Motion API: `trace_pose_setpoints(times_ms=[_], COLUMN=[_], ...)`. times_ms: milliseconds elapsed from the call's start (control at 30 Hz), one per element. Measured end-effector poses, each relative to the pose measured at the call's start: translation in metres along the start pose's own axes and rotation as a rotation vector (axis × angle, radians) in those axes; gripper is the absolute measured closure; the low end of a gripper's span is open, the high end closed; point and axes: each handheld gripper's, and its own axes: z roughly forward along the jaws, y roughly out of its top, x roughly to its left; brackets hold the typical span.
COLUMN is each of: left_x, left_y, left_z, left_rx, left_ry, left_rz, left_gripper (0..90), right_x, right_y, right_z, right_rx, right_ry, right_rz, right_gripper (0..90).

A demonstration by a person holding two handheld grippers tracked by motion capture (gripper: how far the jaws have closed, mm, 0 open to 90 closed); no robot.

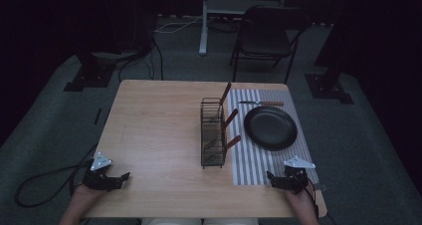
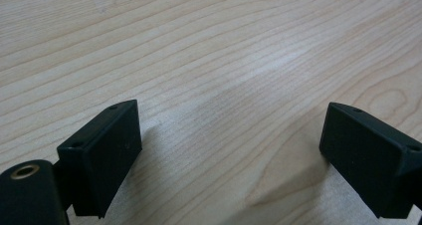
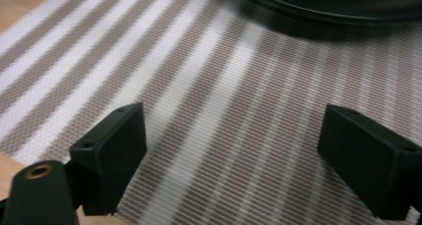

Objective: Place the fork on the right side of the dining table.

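Observation:
A black wire cutlery rack stands mid-table with three wooden-handled utensils leaning out of it. To its right a dark round plate lies on a striped placemat, and a wooden-handled knife lies beyond the plate. My left gripper rests at the table's near left corner, open over bare wood. My right gripper sits at the near right, open above the placemat, with the plate's rim just ahead.
The wooden table has bare room on its left half. Behind it on the floor stand a black folding chair, a white desk leg and dark stand bases. Cables trail off at the left.

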Motion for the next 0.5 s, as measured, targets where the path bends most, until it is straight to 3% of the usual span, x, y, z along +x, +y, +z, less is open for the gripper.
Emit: trace_pose_setpoints(times_ms=[167, 500], left_x=[-0.0006, -0.0012], left_y=[-0.0015, -0.0016], left_z=[-0.0016, -0.0014], left_rx=[0.003, 0.001], left_ry=[-0.034, -0.03], left_rz=[0.034, 0.031], left_gripper=[9.1, 8.9], right_x=[-0.0042, -0.0052], right_y=[-0.0027, -0.0031], right_z=[-0.004, -0.0065], right_rx=[0.018, 0.037], right_ry=[0.002, 0.021], right_rz=[0.02, 0.005], right_gripper=[11.5, 11.3])
